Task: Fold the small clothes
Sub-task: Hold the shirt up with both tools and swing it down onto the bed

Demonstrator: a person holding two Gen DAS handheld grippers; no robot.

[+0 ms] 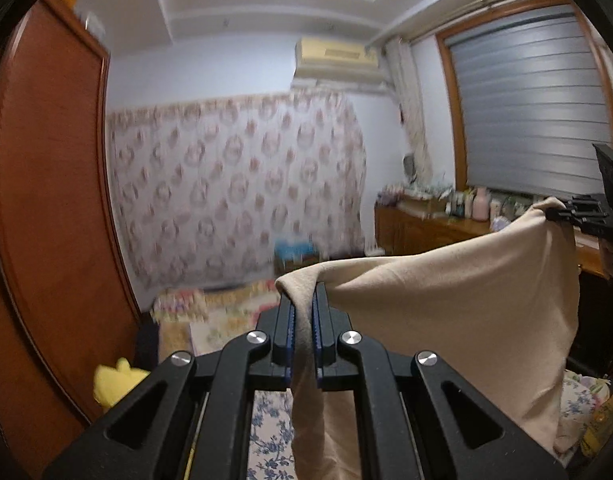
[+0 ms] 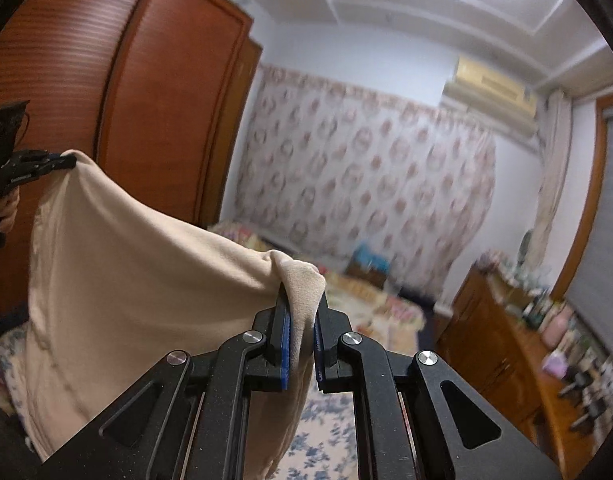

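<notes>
The left gripper [image 1: 303, 312] and the right gripper [image 2: 302, 312] each pinch a corner of the beige cloth [image 1: 446, 320] with closed jaws. The cloth hangs between them, filling the lower middle, above the flowered bed [image 2: 330, 432].

Both wrist cameras are sitting just behind their own fingers, looking forward along them and slightly upward across a bedroom. The left wrist view is facing the floral curtain [image 1: 234, 188] head-on, with the wooden wardrobe [image 1: 46, 200] close at its left edge and the shuttered window [image 1: 526, 108] at its right. The right wrist view is aiming at the same curtain from further right, angled leftward. Both are taking in the air conditioner [image 1: 336, 58] and the cluttered wooden dresser [image 1: 426, 228]. Each is catching the opposite gripper at its frame edge: the right gripper [image 1: 556, 213] and the left gripper [image 2: 68, 162], joined by beige cloth [image 1: 446, 312] very near each lens.
</notes>
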